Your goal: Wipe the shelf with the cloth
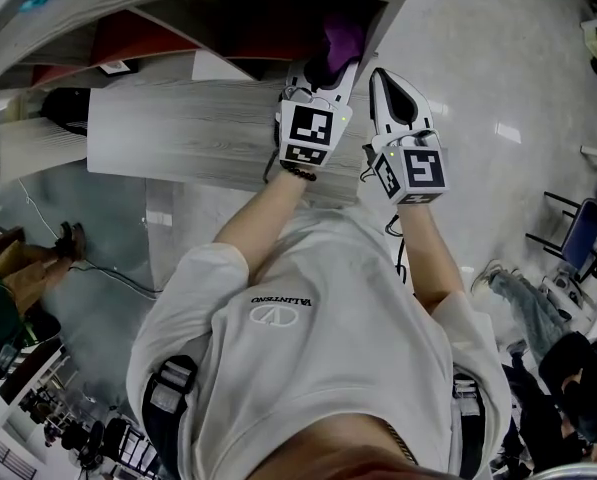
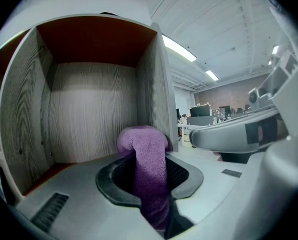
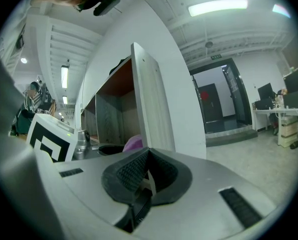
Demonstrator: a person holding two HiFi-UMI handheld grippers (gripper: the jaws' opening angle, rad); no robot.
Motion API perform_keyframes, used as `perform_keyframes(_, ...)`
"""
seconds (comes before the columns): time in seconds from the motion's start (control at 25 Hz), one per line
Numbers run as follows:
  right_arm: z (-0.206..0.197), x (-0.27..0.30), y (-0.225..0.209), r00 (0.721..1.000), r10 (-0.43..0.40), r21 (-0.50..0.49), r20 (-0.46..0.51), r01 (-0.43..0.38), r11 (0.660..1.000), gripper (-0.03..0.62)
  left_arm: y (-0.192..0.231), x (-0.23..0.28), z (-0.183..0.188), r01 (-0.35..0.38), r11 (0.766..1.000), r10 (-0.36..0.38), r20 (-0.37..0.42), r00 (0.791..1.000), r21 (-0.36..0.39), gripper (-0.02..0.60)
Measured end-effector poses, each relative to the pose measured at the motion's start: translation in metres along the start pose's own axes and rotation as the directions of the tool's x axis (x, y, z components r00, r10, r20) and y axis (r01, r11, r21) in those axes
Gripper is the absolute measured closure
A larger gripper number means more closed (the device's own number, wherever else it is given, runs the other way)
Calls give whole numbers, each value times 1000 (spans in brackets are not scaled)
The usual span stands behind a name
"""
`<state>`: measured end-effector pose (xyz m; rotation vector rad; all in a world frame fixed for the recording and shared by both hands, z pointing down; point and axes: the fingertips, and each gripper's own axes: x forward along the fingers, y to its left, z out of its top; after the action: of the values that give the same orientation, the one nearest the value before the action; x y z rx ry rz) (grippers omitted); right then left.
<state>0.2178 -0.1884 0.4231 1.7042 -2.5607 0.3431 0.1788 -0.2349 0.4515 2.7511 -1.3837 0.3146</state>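
A purple cloth (image 2: 148,166) is pinched in my left gripper (image 2: 149,184), which is shut on it and points into a grey wood-grain shelf compartment (image 2: 89,114) with an orange ceiling. In the head view the left gripper (image 1: 323,73) reaches into the shelf's right-hand cubby, the cloth (image 1: 342,38) bunched at its tip. My right gripper (image 1: 383,80) hangs just right of it, outside the shelf's side panel (image 3: 151,114), jaws shut with nothing between them. The right gripper (image 3: 146,176) view catches a bit of the cloth (image 3: 134,143) beside the panel.
The shelf unit (image 1: 208,133) has more cubbies to the left with red and dark items inside. A pale wall (image 3: 188,99) and a doorway (image 3: 223,104) lie right of the shelf. Chairs (image 1: 578,238) and seated people stand on the floor nearby.
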Motion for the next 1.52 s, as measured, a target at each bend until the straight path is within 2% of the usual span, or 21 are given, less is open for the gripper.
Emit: perform_keyframes(1.52, 83, -12, 25, 989, 9, -41, 151, -3, 999, 594, 4, -27, 110, 35, 999, -40, 152, 988, 33, 479)
